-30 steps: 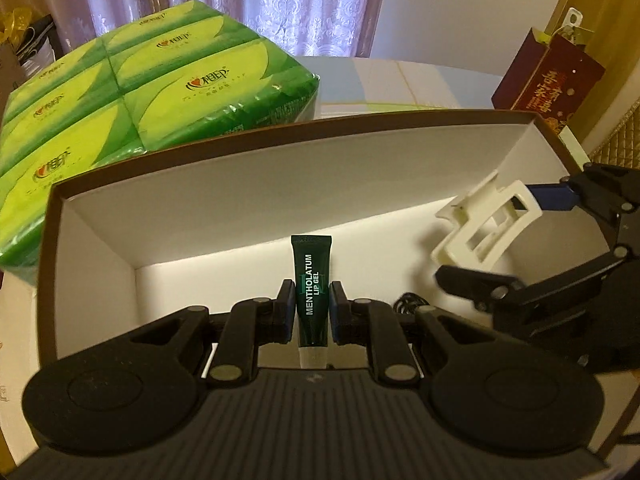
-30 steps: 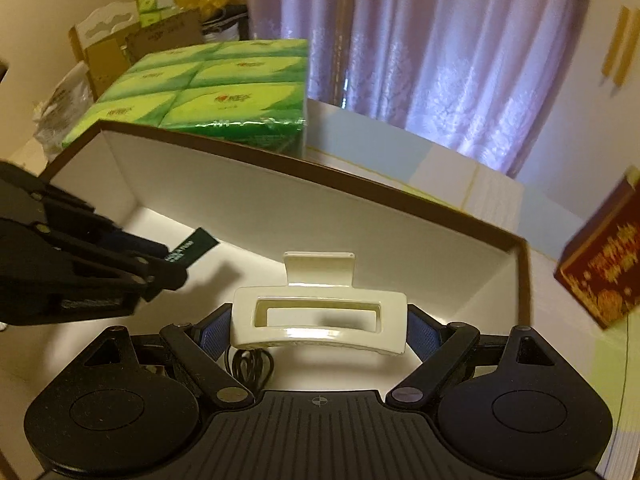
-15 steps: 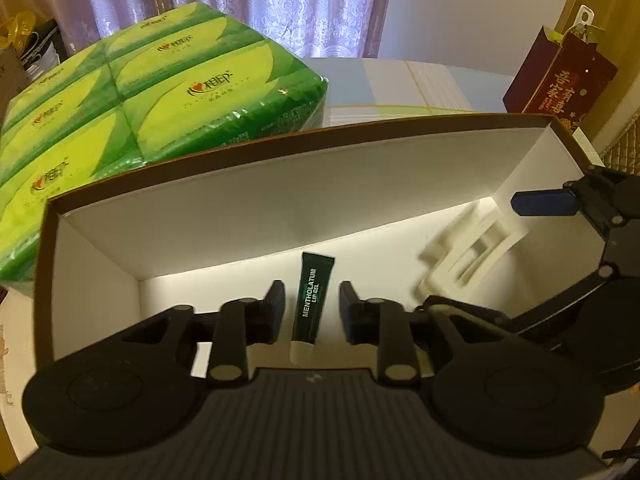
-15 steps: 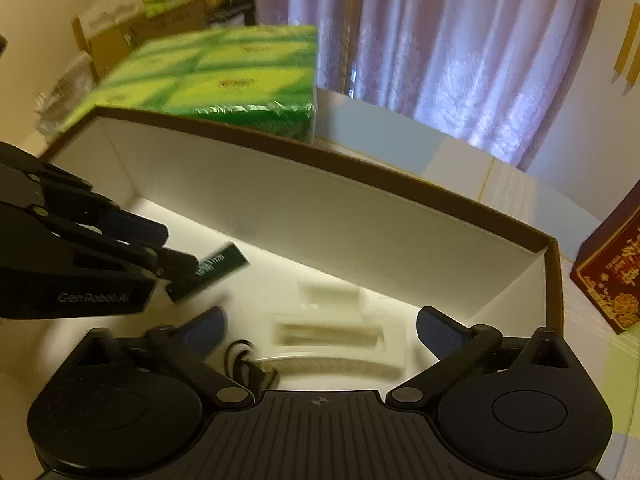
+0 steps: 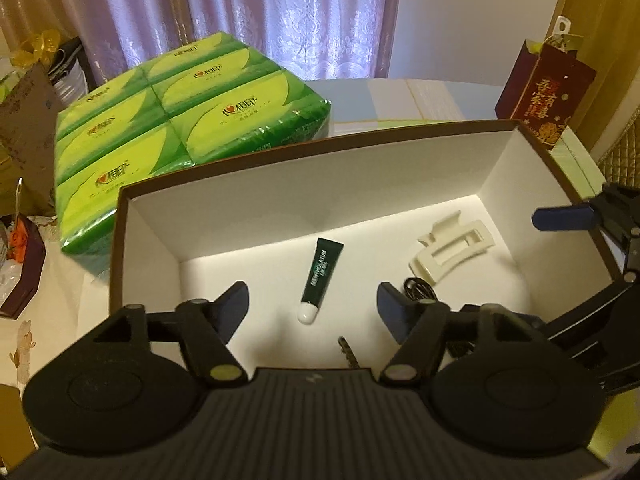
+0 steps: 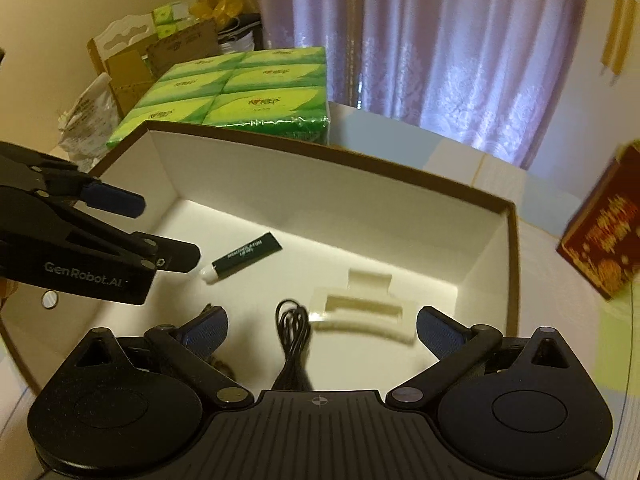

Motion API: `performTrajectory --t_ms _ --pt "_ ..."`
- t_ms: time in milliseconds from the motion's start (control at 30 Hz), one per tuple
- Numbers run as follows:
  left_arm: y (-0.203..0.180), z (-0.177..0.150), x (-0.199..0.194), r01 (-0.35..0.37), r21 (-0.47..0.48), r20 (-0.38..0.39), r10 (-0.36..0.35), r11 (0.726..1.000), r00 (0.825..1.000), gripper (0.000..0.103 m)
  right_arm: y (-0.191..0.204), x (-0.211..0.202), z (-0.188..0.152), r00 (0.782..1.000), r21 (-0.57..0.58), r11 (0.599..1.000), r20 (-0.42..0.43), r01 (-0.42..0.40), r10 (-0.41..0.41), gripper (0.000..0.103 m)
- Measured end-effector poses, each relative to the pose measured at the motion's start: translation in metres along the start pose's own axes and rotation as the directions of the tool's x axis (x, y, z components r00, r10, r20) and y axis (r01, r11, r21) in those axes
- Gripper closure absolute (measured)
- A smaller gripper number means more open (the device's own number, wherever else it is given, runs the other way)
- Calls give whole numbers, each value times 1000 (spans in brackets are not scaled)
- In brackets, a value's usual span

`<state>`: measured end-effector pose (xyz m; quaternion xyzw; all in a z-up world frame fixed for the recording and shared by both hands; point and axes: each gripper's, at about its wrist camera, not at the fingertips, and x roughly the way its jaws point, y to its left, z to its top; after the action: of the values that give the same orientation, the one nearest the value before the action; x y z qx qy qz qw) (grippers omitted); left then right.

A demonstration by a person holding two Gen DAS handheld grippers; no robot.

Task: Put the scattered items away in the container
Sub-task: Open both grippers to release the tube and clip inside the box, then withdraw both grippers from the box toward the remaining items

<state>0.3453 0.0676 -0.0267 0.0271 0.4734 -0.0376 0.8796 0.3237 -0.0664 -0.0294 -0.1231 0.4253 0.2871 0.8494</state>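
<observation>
- Down inside the brown-rimmed box (image 5: 280,152), white on the inside, the dark green lip gel tube (image 5: 322,280) lies flat on the floor, white cap toward the near side, touching neither claw.
- Left gripper (image 5: 312,308) hangs above the near part of the box with its jaws spread wide and nothing between them; the tube sits on the floor below the gap.
- Over to the right of the tube, well apart from it, the cream hair claw clip (image 5: 452,248) rests on the box floor near the right-hand wall.
- Right gripper (image 6: 322,330) is just as wide open and empty-handed, and the clip (image 6: 360,312), a bit blurred in this view, lies on the floor beyond its blue pads (image 6: 440,336).
- A coiled black cable (image 6: 294,328) lies in the box too, just beside the clip's left end, running back toward the right gripper's body.
- Something thin and brownish pokes up at the near edge of the left view; I cannot tell what it is.
- Behind the box, against its far-left corner, sits the big green pack of tissues (image 5: 180,120).
- Off the far-right corner stands a dark red gift bag (image 5: 544,96) with gold lettering.
- Lilac curtains (image 6: 460,48) hang at the back of the room.
</observation>
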Motion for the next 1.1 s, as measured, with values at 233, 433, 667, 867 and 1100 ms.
performTrajectory --t_ms 233,433,667,867,1100 --pt "-9 -13 -35 -38 -23 26 38 999 999 13 9 -29 -20 999 28 999 23 25 -25 0" --pt "-17 -25 -64 -68 -18 57 69 998 996 8 12 -50 -34 998 70 997 44 44 -47 0" --pt "-25 -49 -90 -70 -23 67 72 997 995 8 20 -75 -50 996 100 994 67 52 -59 0" --pt "-33 -68 -115 -70 -25 87 72 997 994 8 29 -96 -67 994 114 992 85 52 -62 0" --pt "-41 -88 -141 -67 -28 114 70 997 991 8 37 -121 -86 993 122 991 102 48 -61 0"
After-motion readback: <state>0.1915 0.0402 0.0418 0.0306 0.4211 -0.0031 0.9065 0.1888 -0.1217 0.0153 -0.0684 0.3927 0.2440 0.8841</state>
